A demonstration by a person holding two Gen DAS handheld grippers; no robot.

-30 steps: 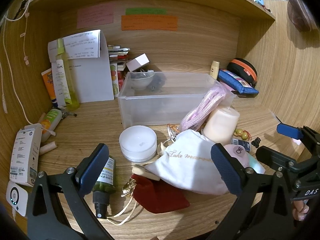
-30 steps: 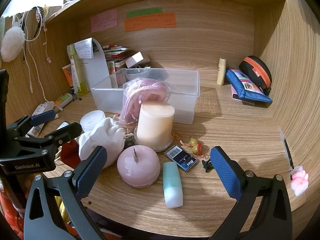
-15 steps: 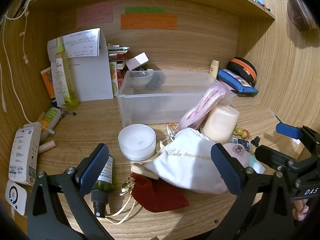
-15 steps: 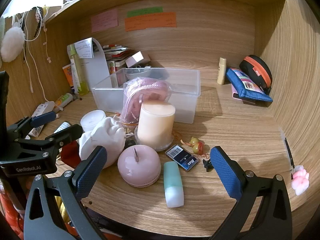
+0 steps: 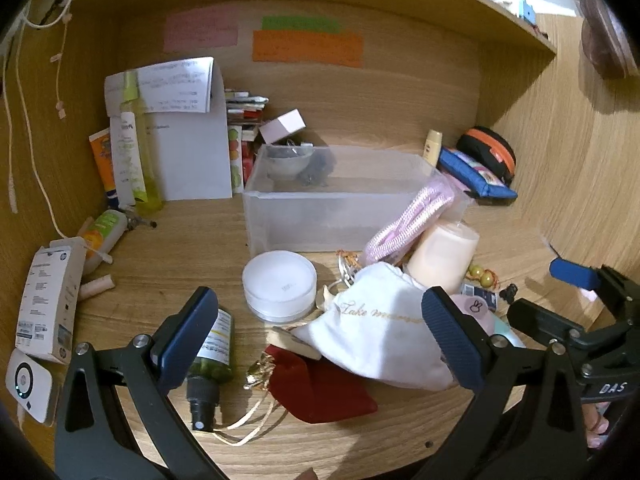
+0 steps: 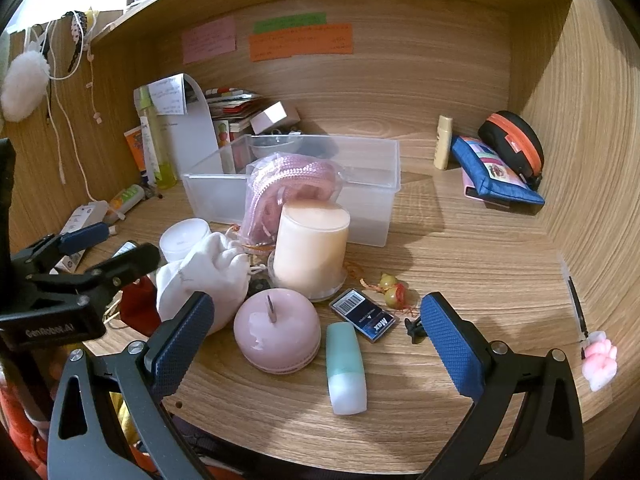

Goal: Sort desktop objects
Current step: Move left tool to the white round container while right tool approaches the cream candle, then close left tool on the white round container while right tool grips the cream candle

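A clear plastic bin (image 5: 332, 200) (image 6: 372, 196) stands mid-desk. In front of it lies a cluster: a white round jar (image 5: 279, 285), a white drawstring pouch (image 5: 380, 332) (image 6: 208, 276), a red pouch (image 5: 320, 390), a bagged pink cord (image 6: 292, 188), a cream candle (image 6: 310, 250), a pink round candle (image 6: 277, 332), a mint tube (image 6: 346, 368), a dark card (image 6: 364, 314) and a green spray bottle (image 5: 212, 360). My left gripper (image 5: 320, 344) hangs open over the pouches. My right gripper (image 6: 320, 344) stands open above the pink candle and mint tube. Neither holds anything.
Bottles, a tube and papers (image 5: 184, 136) line the back left. A white box (image 5: 48, 300) and small device (image 5: 28, 384) lie at the left edge. A blue pouch (image 6: 496, 176) and black-orange case (image 6: 514, 144) sit back right. A pink trinket (image 6: 598, 360) lies far right.
Both grippers have drifted very slightly; the objects on the desk stay where they were. Both stay open.
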